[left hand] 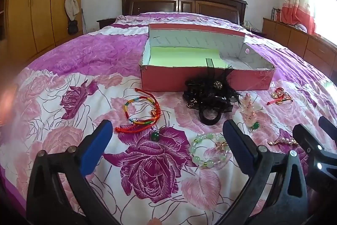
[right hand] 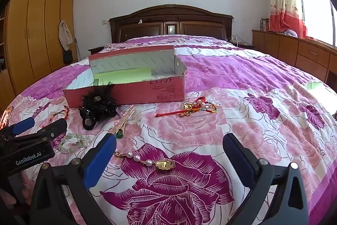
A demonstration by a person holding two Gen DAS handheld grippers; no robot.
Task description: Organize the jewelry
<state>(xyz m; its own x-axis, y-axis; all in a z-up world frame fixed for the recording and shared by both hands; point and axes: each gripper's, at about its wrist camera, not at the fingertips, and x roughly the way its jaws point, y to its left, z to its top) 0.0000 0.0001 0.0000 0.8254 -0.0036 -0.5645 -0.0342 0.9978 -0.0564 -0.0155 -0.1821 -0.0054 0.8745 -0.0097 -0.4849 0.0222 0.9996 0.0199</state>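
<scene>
Task status: barely begun, as judged. Red open box (left hand: 207, 77) at far centre of floral bedspread (left hand: 155, 163), holding only a green liner sheet (left hand: 183, 57); no jewelry visible inside. Black feathered hair ornament (left hand: 207, 98) touching the box's near wall, a ribbon draped over the rim. Still loose on the bedspread: multicoloured cord bracelet (left hand: 143, 113) at left, green bead bracelet (left hand: 207, 150) near centre, pink crystal clip (left hand: 249, 112), pearl-and-gold chain (right hand: 147, 161), red cord with gold charms (right hand: 193, 109) at right. Left gripper (left hand: 167, 146): fingers spread wide, empty, hovering over the bead bracelet area. Right gripper (right hand: 169, 158): likewise wide apart, empty, straddling the pearl chain. All transfers remaining.
</scene>
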